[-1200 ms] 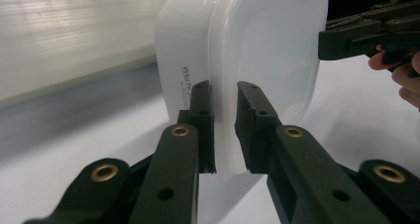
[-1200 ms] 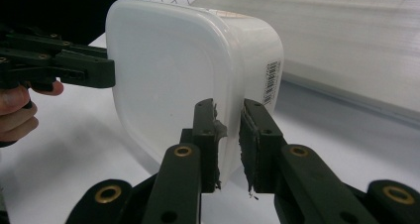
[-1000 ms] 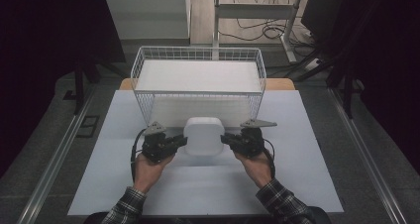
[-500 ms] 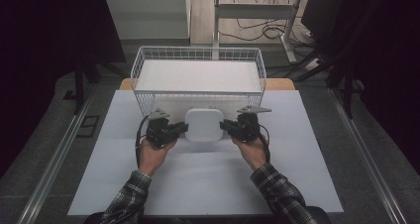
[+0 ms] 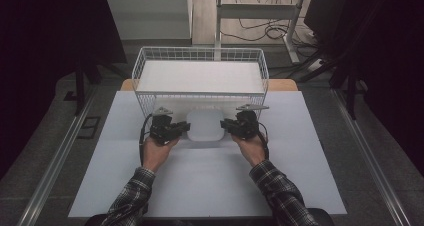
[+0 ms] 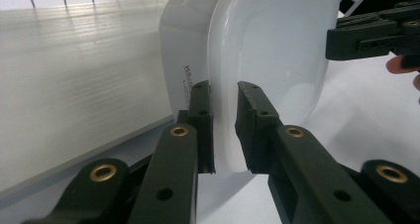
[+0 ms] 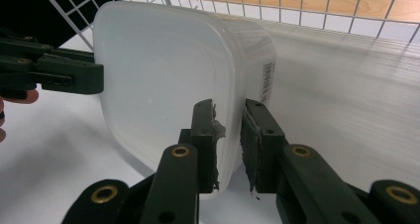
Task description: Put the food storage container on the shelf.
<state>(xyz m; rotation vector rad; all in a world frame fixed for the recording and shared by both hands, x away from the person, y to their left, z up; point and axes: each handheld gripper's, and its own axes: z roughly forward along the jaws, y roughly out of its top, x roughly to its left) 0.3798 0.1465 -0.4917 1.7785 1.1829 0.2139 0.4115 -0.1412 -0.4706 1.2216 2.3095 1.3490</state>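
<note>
Left tongs (image 5: 183,128) and right tongs (image 5: 226,125) are pinching opposite rims of a white plastic container (image 5: 205,126) | it is hanging above the worktop (image 5: 200,186), just before the wire basket (image 5: 145,68) | looking light, stiff, smooth; the rim is probably the surest hold.

The white container (image 7: 168,75) carries a barcode label (image 7: 268,78) and small dark print, both probably too blurred to read.
</note>
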